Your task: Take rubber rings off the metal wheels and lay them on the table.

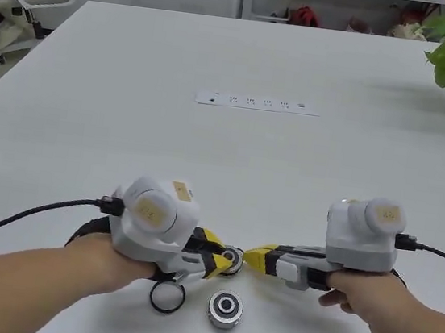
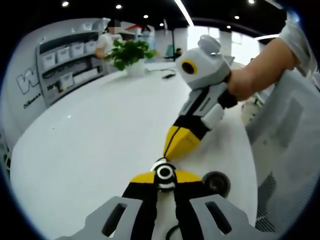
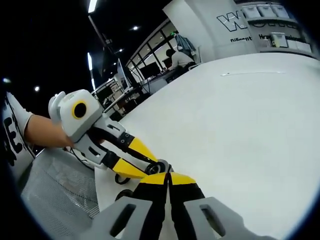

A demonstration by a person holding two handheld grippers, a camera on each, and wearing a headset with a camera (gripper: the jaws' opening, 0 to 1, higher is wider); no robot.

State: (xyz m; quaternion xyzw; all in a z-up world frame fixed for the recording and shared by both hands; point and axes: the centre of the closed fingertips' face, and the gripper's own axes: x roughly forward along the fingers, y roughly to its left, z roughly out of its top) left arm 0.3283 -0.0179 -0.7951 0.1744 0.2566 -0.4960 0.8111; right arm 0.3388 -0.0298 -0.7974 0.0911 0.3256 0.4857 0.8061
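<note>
Here the fingers (image 2: 144, 178) of the left gripper (image 2: 165, 176) clamp a metal wheel (image 1: 232, 260); the right gripper (image 3: 169, 176), fingers shut, meets its rim from 3 o'clock in the head view. A loose rubber ring (image 1: 167, 296) lies on the desk (image 1: 207, 156) at 7 o'clock.

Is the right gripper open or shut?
Shut: the right gripper shows yellow jaws meeting, no gap, tips by the wheel the left gripper holds.

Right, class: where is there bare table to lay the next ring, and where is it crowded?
Crowded: the near edge, where the left gripper, right gripper, a loose ring and a spare wheel cluster. Free: the wide stretch of table between them and the power strip.
</note>
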